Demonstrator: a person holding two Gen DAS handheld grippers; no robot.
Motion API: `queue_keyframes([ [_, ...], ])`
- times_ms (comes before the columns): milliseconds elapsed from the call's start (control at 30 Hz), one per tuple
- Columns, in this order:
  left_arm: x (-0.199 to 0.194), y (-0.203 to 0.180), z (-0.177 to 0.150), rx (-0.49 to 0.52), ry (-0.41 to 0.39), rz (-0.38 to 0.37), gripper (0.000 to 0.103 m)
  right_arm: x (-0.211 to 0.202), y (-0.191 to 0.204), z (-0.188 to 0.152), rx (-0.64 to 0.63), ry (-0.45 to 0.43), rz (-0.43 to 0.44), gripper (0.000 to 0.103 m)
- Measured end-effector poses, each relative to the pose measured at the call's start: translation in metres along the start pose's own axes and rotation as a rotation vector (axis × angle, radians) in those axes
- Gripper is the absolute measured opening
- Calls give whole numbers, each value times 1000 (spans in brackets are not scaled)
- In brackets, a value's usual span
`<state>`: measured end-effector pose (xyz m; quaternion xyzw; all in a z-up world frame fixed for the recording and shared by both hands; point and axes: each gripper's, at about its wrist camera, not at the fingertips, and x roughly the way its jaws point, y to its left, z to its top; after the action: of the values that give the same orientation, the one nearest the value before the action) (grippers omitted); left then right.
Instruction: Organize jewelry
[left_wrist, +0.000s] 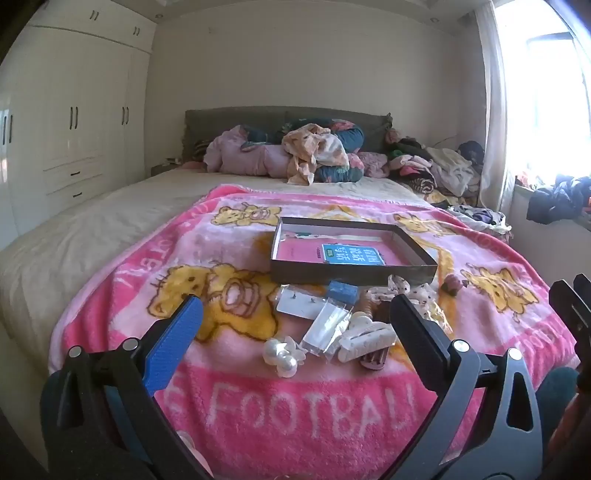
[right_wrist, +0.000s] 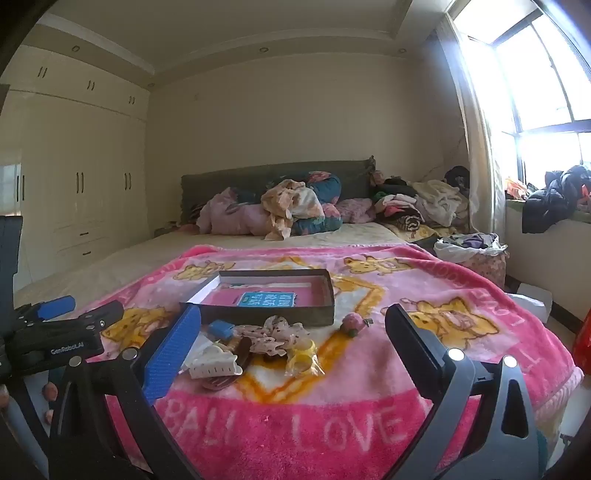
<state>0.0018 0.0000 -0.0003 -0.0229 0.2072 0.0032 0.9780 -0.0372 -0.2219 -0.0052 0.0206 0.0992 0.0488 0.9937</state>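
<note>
A heap of jewelry and hair pieces lies on the pink blanket (left_wrist: 258, 398) in front of a shallow brown box (left_wrist: 351, 271). In the heap I see a pearl clip (left_wrist: 280, 356), a white claw clip (left_wrist: 365, 338), clear packets (left_wrist: 325, 325), an earring card (left_wrist: 299, 304), a small blue box (left_wrist: 342, 292) and a dotted scrunchie (left_wrist: 413, 291). My left gripper (left_wrist: 295, 306) hangs open just short of the heap, nothing between its fingers. My right gripper (right_wrist: 293, 317) is open too, with the white claw clip (right_wrist: 212, 363), a yellow packet (right_wrist: 303, 356) and the strawberry clip (right_wrist: 352, 323) ahead of it.
The box (right_wrist: 266, 312) holds a pink sheet with a blue label (right_wrist: 266, 299). Pillows and piled clothes (left_wrist: 317, 151) fill the head of the bed. White wardrobes (left_wrist: 74, 122) line the left wall. A window ledge with dark clothes (right_wrist: 554, 199) is on the right.
</note>
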Motion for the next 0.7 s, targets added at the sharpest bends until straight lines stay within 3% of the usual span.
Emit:
queue_keyframes([
  [700, -1, -2, -3, 11, -21, -2, 92, 0, 2, -1, -7, 2, 9, 97],
])
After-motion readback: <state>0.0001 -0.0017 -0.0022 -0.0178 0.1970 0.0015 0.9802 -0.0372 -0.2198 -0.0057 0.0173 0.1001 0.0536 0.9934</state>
